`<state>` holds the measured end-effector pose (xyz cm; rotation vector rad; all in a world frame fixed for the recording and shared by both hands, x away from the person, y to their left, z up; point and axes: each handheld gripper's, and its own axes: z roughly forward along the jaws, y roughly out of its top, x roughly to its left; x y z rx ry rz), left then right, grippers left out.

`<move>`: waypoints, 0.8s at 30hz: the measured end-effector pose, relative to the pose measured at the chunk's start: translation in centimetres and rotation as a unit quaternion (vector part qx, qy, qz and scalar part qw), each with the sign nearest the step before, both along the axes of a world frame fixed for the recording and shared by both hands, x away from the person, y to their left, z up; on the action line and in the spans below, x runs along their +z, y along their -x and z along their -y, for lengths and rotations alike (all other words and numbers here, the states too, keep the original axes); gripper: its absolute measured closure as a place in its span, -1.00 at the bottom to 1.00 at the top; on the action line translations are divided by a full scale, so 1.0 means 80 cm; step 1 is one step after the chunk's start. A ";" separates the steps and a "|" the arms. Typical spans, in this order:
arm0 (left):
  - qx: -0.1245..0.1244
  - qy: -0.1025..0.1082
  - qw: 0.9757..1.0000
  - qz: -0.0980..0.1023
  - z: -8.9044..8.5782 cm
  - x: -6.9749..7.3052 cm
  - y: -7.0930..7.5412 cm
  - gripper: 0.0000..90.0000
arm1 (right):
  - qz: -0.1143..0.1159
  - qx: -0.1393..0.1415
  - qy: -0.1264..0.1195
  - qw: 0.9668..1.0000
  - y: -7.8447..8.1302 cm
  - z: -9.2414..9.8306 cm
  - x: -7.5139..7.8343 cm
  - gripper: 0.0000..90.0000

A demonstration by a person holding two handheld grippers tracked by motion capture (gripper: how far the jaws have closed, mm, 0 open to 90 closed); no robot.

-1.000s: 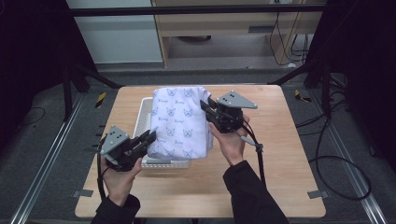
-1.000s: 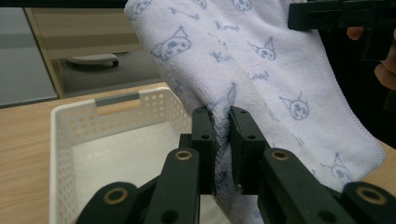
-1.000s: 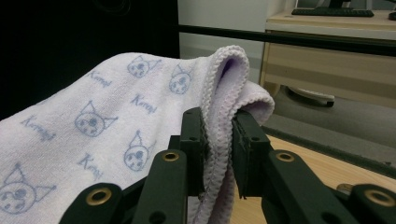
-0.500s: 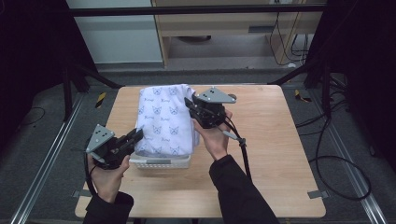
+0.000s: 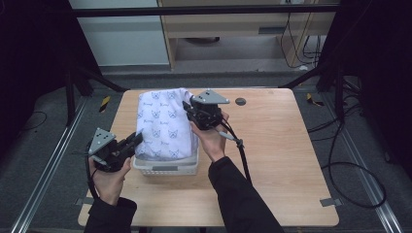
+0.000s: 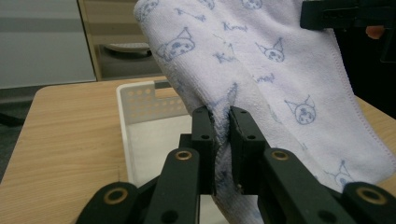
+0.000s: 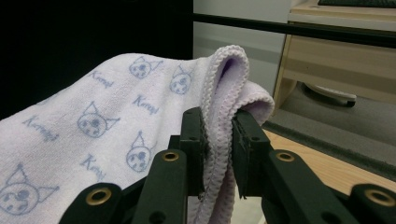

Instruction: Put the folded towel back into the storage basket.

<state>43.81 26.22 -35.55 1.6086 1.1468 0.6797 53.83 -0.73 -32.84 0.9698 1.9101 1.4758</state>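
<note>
**Two grippers carry the towel down over the basket**

Both ends of the pale lilac towel [image 5: 165, 124] with its cat-face print are pinched: the left gripper [image 5: 130, 143] clamps a bunched lower edge near the basket's front-left corner, and the right gripper [image 5: 190, 109] clamps a folded hem at the far right. In the left gripper view the jaws are closed tight on the cloth [image 6: 261, 79], and the right gripper view shows the same narrow squeeze on the stitched edge [image 7: 116, 135].

Compared with a second ago, the towel has shifted toward the left of the worktop [image 5: 291, 160] and sits lower, now draped across the white perforated basket [image 5: 167, 168] and covering most of it. Both hands have travelled with it. That suggests the cloth is being laid into the basket; what is left is probably to lower it fully and let go.
</note>
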 end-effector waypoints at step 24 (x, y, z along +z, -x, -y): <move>0.021 -0.023 0.999 -0.040 -0.010 -0.036 -0.032 0.79 | -0.026 -0.006 0.029 0.999 -0.034 -0.032 -0.043 0.69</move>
